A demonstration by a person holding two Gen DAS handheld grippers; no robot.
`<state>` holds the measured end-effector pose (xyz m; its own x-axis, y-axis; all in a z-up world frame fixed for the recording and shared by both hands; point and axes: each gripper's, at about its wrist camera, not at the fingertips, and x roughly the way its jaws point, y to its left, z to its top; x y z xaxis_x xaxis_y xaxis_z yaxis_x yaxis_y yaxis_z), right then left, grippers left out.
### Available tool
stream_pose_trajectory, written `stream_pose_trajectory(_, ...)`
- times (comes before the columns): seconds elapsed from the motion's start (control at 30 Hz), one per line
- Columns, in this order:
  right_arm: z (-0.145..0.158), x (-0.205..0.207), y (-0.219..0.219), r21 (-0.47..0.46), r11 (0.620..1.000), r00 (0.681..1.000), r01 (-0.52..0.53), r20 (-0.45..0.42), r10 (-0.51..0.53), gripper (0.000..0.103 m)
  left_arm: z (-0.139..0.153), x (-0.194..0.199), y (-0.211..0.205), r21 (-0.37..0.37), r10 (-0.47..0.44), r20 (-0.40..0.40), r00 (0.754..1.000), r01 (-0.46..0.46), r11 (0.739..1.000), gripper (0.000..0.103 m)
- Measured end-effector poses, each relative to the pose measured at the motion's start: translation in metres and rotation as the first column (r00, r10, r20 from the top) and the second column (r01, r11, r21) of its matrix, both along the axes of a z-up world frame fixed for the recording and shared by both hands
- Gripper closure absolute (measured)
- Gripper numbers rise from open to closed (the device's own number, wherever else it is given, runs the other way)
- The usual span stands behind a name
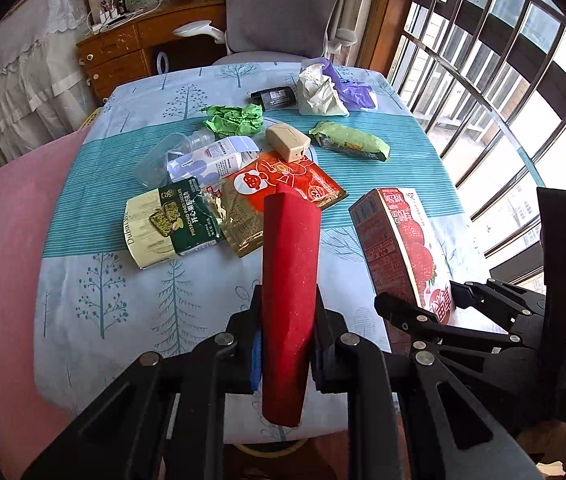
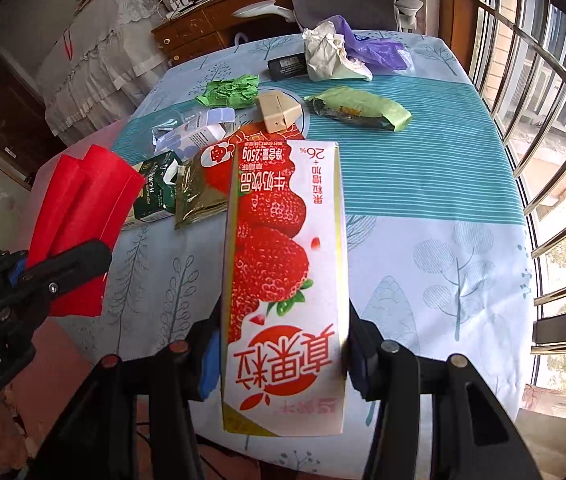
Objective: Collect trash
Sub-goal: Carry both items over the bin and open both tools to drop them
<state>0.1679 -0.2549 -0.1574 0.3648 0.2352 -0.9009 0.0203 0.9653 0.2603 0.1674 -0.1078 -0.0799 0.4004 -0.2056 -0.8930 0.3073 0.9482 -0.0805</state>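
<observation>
Above the near edge of the counter (image 1: pixel 131 312), the left gripper (image 1: pixel 287 344) pinched a red folded card (image 1: pixel 291 280) between its two fingers. The card stood up and leaned a little away from the camera. Next to it on the right side, the right gripper (image 2: pixel 283 360) was pressed tight on a strawberry milk carton (image 2: pixel 283 280), one finger on each side of the box. The carton was held up off the cloth, with its far end pointing at the trash pile.

The counter had a blue cloth with trees on it. Behind the red card lay a red snack packet (image 1: pixel 291 180), flat on the cloth. Just left of that packet lay a gold wrapper (image 1: pixel 239 220), and a green pistachio chocolate box (image 1: pixel 167 224) lay touching the wrapper. Behind the box lay a clear plastic cup (image 1: pixel 163 156) on its side, with a small white and blue carton (image 1: pixel 211 158) partly over it. A tan little box (image 1: pixel 287 142) sat at the far end of the red packet. A crumpled green paper (image 1: pixel 235 120) lay just left of the tan box. A green food wrapper (image 1: pixel 351 144) lay to its right. At the far edge of the counter lay a black packet (image 1: pixel 275 97), a crumpled white paper (image 1: pixel 319 92) and a purple plastic bag (image 1: pixel 353 88).
</observation>
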Motion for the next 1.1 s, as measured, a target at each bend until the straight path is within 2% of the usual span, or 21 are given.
stream_pose_trajectory(0.27,0.014,-0.059,0.056,0.004,0.998,0.997,0.063,0.038,-0.063,0.052,0.001,-0.062,0.084,-0.013,0.007,0.016,1.000,-0.006,1.000,0.087)
stream_pose_trajectory(0.4,0.011,-0.099,0.088,0.010,0.994,0.994,0.106,0.021,-0.106,0.052,-0.006,-0.098,0.123,-0.018,0.000,0.013,1.000,0.001,1.000,0.087)
stream_pose_trajectory(0.57,0.000,-0.155,0.131,0.007,0.995,0.995,0.104,-0.004,-0.104,0.052,-0.024,-0.141,0.163,-0.025,-0.007,-0.015,1.000,0.007,1.000,0.087)
stream_pose_trajectory(0.73,-0.016,-0.197,0.158,-0.002,0.995,0.993,0.095,-0.069,-0.095,0.052,-0.045,-0.180,0.181,-0.002,-0.049,-0.066,0.997,0.049,0.999,0.087)
stream_pose_trajectory(0.93,-0.031,-0.232,0.169,-0.036,0.997,0.988,0.075,-0.130,-0.079,0.052,-0.072,-0.210,0.181,-0.011,-0.060,-0.141,0.988,0.059,0.998,0.087)
stream_pose_trajectory(1.1,-0.070,-0.252,0.170,-0.029,0.996,0.973,0.087,-0.213,-0.092,0.052,-0.110,-0.221,0.173,0.000,-0.051,-0.211,0.976,0.052,0.999,0.087)
